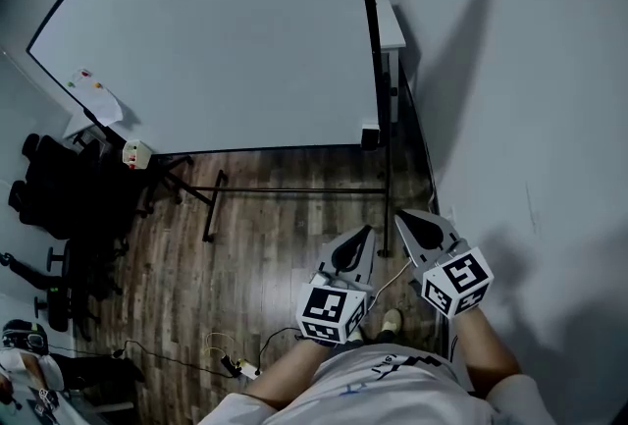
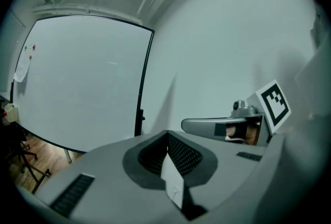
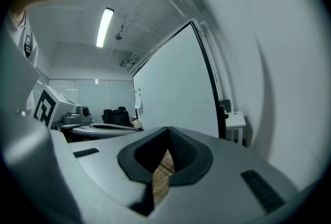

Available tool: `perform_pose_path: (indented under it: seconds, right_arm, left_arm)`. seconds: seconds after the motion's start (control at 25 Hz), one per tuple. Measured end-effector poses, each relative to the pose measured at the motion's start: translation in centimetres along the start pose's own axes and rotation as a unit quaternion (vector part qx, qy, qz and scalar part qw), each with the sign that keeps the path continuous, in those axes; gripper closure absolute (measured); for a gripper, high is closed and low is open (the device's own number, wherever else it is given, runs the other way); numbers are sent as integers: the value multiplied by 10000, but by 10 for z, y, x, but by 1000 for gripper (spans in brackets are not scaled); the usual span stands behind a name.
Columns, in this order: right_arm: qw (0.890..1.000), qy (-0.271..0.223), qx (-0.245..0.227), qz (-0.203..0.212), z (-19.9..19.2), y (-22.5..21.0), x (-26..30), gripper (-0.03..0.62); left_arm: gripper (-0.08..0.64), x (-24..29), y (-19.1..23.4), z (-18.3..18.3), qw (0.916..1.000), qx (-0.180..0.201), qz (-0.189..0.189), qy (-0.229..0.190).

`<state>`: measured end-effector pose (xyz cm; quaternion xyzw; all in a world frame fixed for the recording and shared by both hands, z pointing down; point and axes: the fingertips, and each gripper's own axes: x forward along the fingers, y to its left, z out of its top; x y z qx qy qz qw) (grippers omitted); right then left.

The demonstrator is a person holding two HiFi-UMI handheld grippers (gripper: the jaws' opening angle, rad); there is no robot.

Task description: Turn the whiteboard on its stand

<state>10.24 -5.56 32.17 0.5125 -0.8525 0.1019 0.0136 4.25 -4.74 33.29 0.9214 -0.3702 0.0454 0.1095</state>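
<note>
A large white whiteboard (image 1: pixel 216 30) with a black frame stands on a black metal stand (image 1: pixel 294 189) over the wood floor. It fills the left of the left gripper view as whiteboard (image 2: pixel 77 78) and shows edge-on in the right gripper view as whiteboard (image 3: pixel 176 99). My left gripper (image 1: pixel 368 230) and right gripper (image 1: pixel 400 215) are held side by side near the stand's right leg, apart from the board. Both are shut with nothing between the jaws, the left gripper (image 2: pixel 168 135) and right gripper (image 3: pixel 168 131) meeting at their tips.
A white wall (image 1: pixel 530 119) runs close along the right. A small white table (image 1: pixel 391 21) stands behind the board's right edge. Black chairs (image 1: pixel 59 187) crowd the left. Cables and a power strip (image 1: pixel 235 364) lie on the floor near my feet.
</note>
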Motion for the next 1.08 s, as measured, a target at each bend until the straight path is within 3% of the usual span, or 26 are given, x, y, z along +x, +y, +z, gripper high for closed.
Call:
perform_pose_path:
  seconds: [0.44, 1.08]
  right_arm:
    - [9997, 39, -214, -123, 5, 42, 16, 579]
    - [9990, 44, -409, -173, 11, 59, 16, 580]
  left_arm:
    - [548, -27, 32, 10, 9996, -67, -43, -253]
    - [548, -38, 33, 18, 9992, -97, -127, -368]
